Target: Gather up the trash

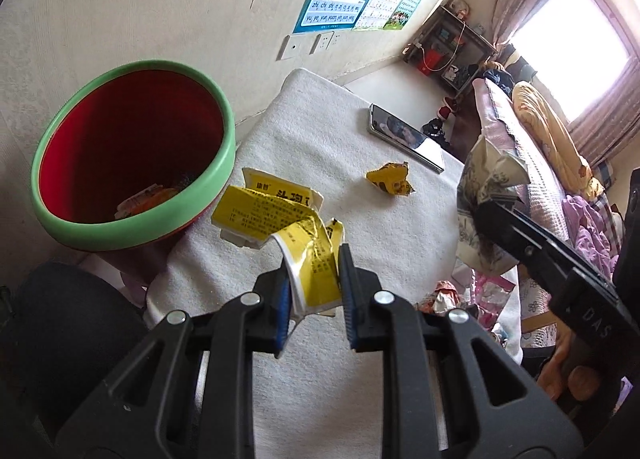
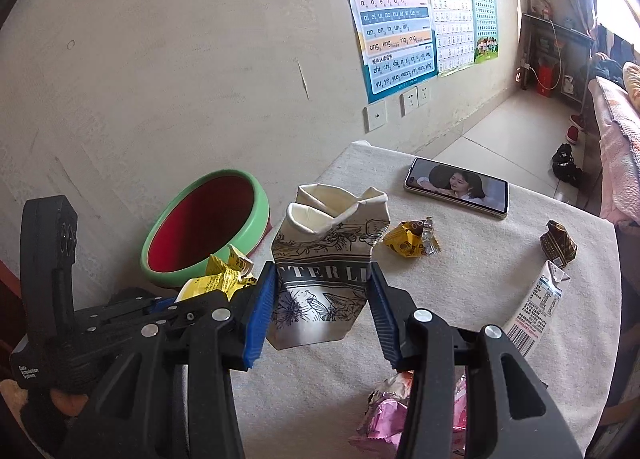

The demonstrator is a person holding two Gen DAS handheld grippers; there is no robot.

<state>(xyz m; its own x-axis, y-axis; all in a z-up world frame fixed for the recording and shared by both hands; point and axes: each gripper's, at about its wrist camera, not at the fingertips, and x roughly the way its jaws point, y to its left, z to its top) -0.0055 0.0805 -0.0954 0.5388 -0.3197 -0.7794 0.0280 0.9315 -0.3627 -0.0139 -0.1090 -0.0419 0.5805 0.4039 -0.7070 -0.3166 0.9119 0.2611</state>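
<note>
My left gripper (image 1: 314, 271) is shut on a crumpled yellow box (image 1: 280, 219) and holds it above the white cloth-covered table (image 1: 320, 139), just right of a red bin with a green rim (image 1: 132, 155). The bin holds some wrappers at its bottom. My right gripper (image 2: 322, 293) is shut on a crushed paper cup with black print (image 2: 324, 263), held above the table; that cup also shows in the left wrist view (image 1: 486, 195). A small yellow wrapper (image 1: 390, 179) lies on the table. The bin (image 2: 204, 231) and yellow box (image 2: 218, 279) show in the right wrist view.
A phone (image 2: 456, 187) with a lit screen lies at the table's far side. A dark brown wrapper (image 2: 558, 245), a white carton (image 2: 536, 303) and pink wrappers (image 2: 396, 407) lie on the table. The wall is behind the bin; a bed (image 1: 532, 147) stands to the right.
</note>
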